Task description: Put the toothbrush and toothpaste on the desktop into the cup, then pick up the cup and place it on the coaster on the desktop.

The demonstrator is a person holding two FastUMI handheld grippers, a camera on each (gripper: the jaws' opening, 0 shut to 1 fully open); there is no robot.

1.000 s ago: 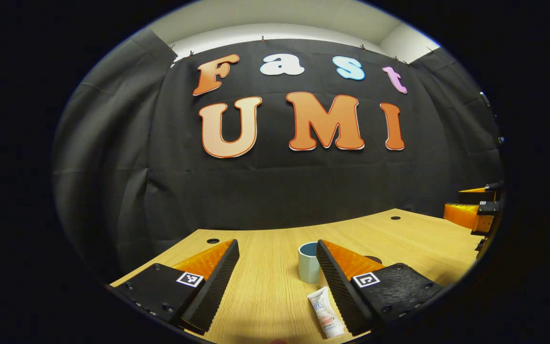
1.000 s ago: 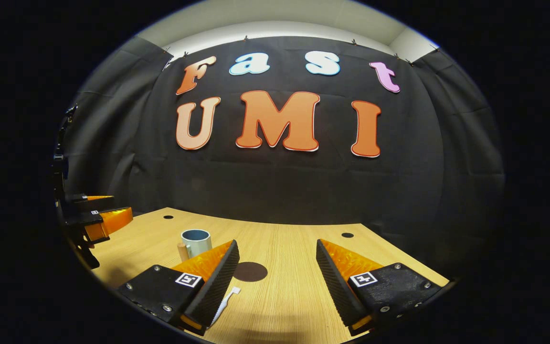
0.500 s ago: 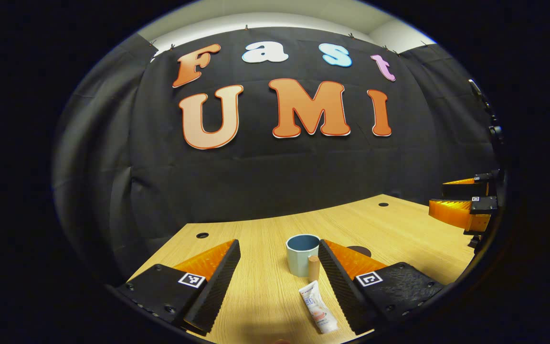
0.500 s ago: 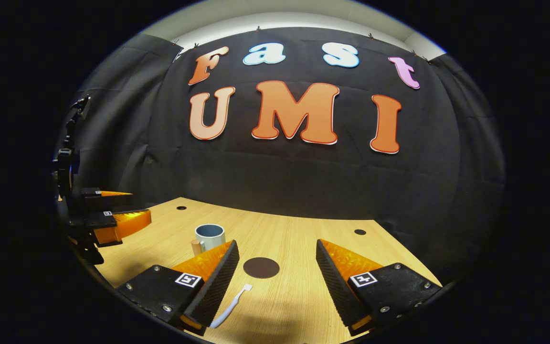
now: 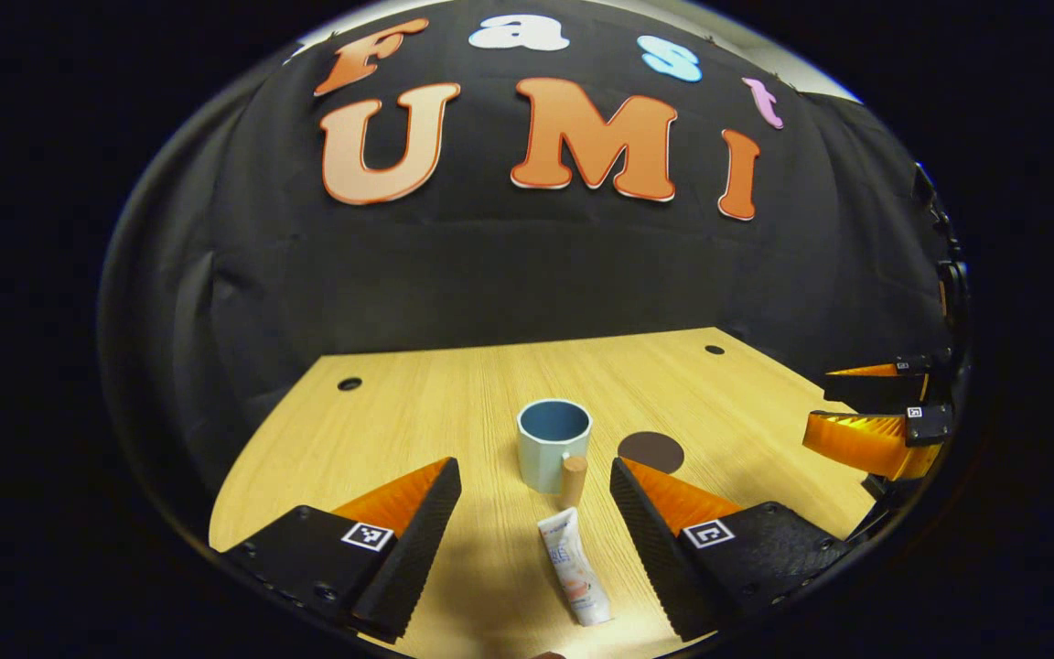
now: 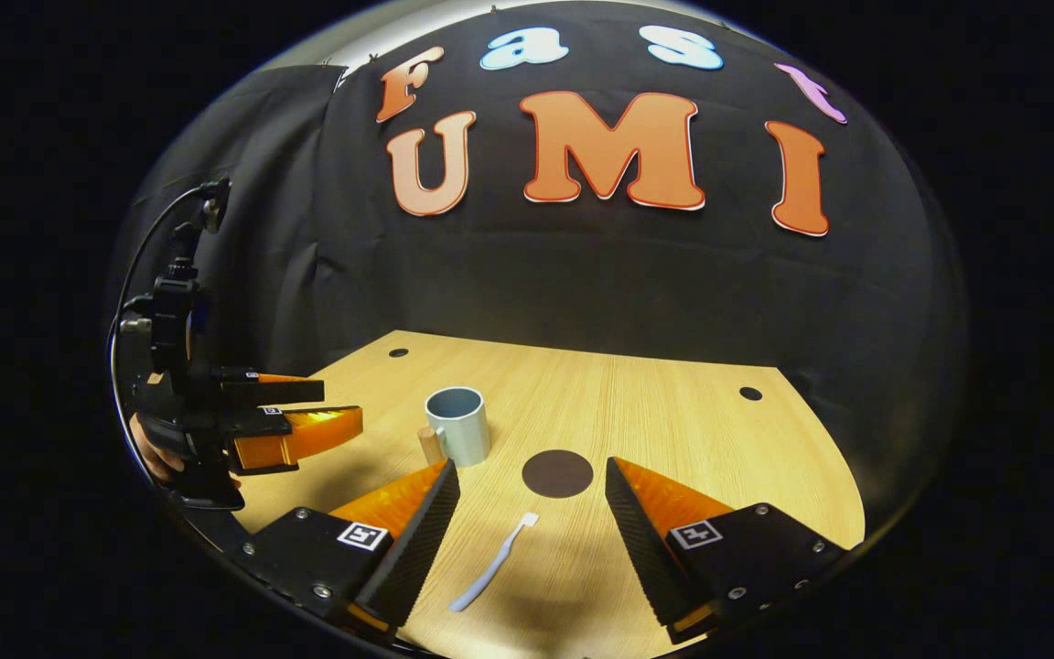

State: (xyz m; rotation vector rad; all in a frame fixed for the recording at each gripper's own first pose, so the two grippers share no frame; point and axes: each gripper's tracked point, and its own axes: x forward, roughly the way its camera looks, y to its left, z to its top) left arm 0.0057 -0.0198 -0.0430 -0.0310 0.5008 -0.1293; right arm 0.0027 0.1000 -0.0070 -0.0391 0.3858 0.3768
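Note:
A pale blue cup (image 5: 553, 445) with a wooden handle stands upright mid-desk; the right gripper view has this cup (image 6: 459, 426) farther off. A white toothpaste tube (image 5: 574, 578) lies flat between the fingers of my left gripper (image 5: 536, 540), which is open and hangs above it. A white toothbrush (image 6: 493, 574) lies on the wood between the fingers of my right gripper (image 6: 532, 549), also open and empty. The dark round coaster (image 6: 557, 473) sits just beyond the brush; in the left gripper view the coaster (image 5: 650, 451) is right of the cup.
The wooden desk (image 6: 673, 421) has small cable holes near its back edge and ends at the black cloth wall. In the left gripper view the other gripper (image 5: 875, 416) hovers at the far right; in the right gripper view the other gripper (image 6: 285, 416), with a hand, is at the left.
Both views have tilted downward and show more desk. The toothpaste now lies centred between the left fingers, and the toothbrush shows whole between the right fingers. Both stay open.

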